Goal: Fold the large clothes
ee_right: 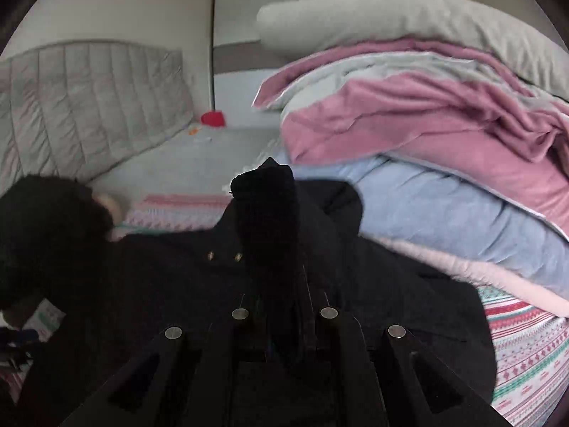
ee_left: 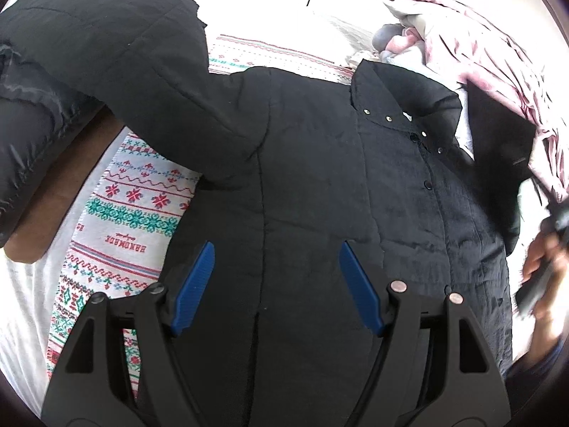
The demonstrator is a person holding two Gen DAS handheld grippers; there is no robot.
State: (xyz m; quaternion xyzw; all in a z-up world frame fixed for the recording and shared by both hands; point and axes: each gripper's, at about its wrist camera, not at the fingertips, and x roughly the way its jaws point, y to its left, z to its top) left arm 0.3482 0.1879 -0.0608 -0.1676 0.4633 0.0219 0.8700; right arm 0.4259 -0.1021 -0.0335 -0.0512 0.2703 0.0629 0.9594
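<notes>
A large black padded coat (ee_left: 313, 185) lies front up on a patterned blanket (ee_left: 135, 213), its snap collar (ee_left: 398, 106) toward the far right. One sleeve (ee_left: 117, 57) stretches off to the upper left. My left gripper (ee_left: 276, 249) hovers open over the coat's body, nothing between its blue pads (ee_left: 195, 284). My right gripper (ee_right: 284, 267) is shut on the other sleeve, whose black cuff (ee_right: 263, 188) sticks up past the fingers and hides them. In the left wrist view that raised sleeve (ee_left: 498, 135) hangs at the right edge, above a blurred hand (ee_left: 540, 263).
Piled pink, grey and blue bedding (ee_right: 426, 135) rises right behind the coat's collar side. A grey padded headboard (ee_right: 89, 106) and a red object (ee_right: 213, 119) stand at the far end. A brown surface (ee_left: 60, 192) borders the bed at the left.
</notes>
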